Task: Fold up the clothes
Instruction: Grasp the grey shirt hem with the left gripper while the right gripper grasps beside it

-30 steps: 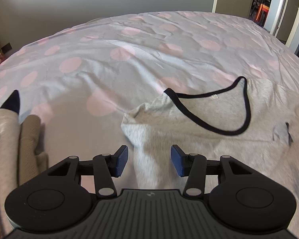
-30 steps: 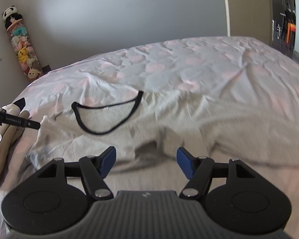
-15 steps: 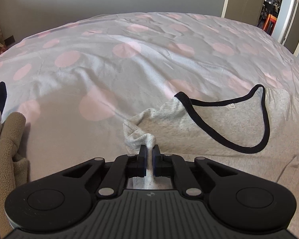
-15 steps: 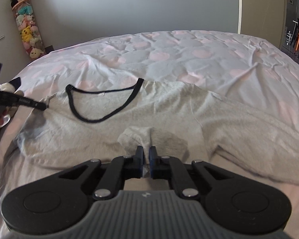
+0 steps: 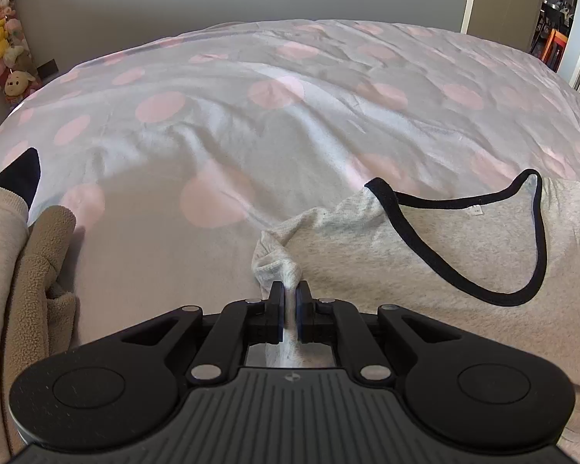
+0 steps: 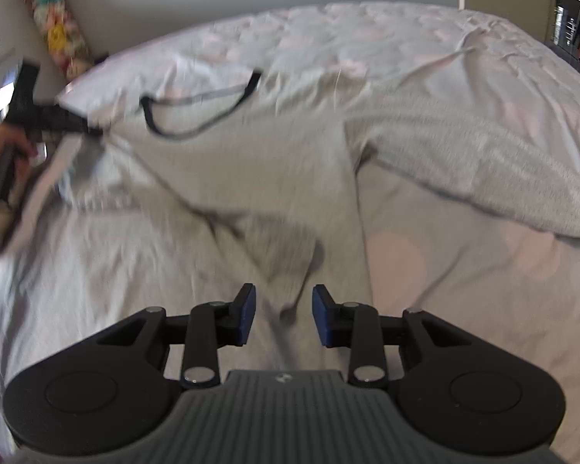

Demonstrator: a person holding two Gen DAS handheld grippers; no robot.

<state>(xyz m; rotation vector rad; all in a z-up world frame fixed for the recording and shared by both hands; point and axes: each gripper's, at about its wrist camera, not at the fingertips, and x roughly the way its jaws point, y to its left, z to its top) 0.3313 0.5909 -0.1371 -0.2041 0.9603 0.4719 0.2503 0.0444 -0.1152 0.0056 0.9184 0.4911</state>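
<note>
A grey T-shirt [image 5: 425, 263] with a black collar trim [image 5: 413, 232] lies spread on the bed. My left gripper [image 5: 289, 301] is shut on a bunched corner of it near the shoulder, and cloth shows between the pads. In the blurred right wrist view the same T-shirt [image 6: 274, 178] stretches away from me, and a hand [image 6: 4, 143] holds the left gripper [image 6: 58, 123] at its far left edge. My right gripper [image 6: 284, 317] hovers over a low fold of the shirt. Its jaws are opening and the pads [image 6: 247, 317] press on nothing.
The bedspread [image 5: 212, 135] is grey with pink dots and creased. A stack of beige folded clothes [image 5: 31, 270] lies at the left edge. Plush toys [image 6: 54, 23] stand by the far wall. A doorway [image 5: 560, 31] opens at the right.
Both grippers closed on shirt cloth. The left one still holds its corner. The right one has let go, its jaws have parted, and it has drawn back toward the shirt's near part.
</note>
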